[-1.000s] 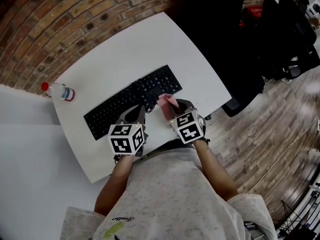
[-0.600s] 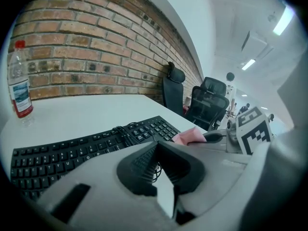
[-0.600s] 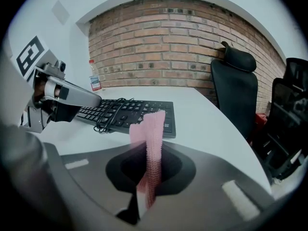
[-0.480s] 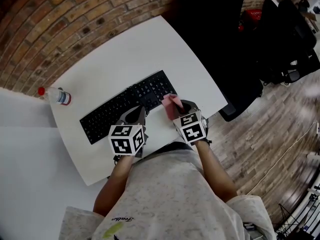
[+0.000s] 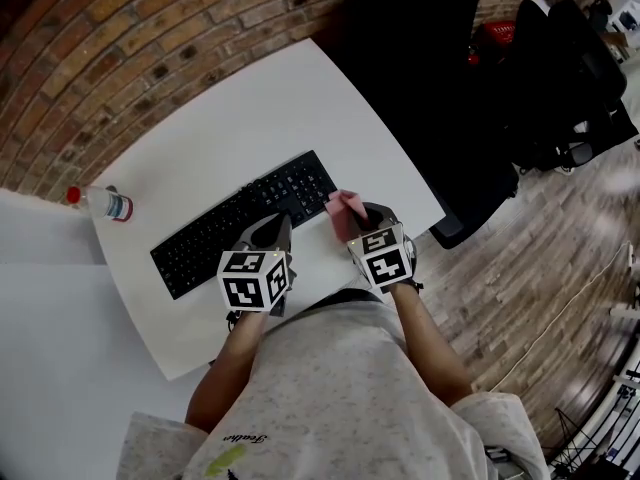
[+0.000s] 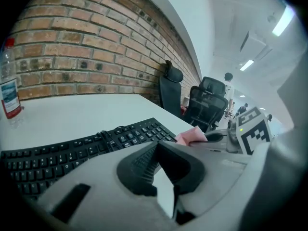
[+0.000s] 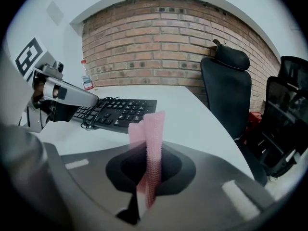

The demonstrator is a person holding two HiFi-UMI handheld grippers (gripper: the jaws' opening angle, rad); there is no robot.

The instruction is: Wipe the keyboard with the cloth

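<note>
A black keyboard (image 5: 230,226) lies slantwise on the white table (image 5: 250,118), its cable coiled at the near edge (image 7: 96,113). My right gripper (image 5: 358,216) is shut on a pink cloth (image 5: 343,211), which stands up between its jaws (image 7: 151,134). The cloth hangs just off the keyboard's right end, near the table's front. My left gripper (image 5: 280,224) sits at the keyboard's near edge (image 6: 72,150), its jaws together with nothing between them. In the left gripper view the cloth (image 6: 192,136) shows to the right.
A clear bottle with a red cap (image 5: 100,204) lies at the table's far left. A black office chair (image 5: 420,68) stands off the table's right side, with more chairs (image 5: 570,68) beyond. A brick wall (image 5: 120,48) runs behind the table.
The right gripper has carried the cloth rightward, from over the keyboard's right part to just past its right end. The head view has shifted. The left gripper has hardly moved.
</note>
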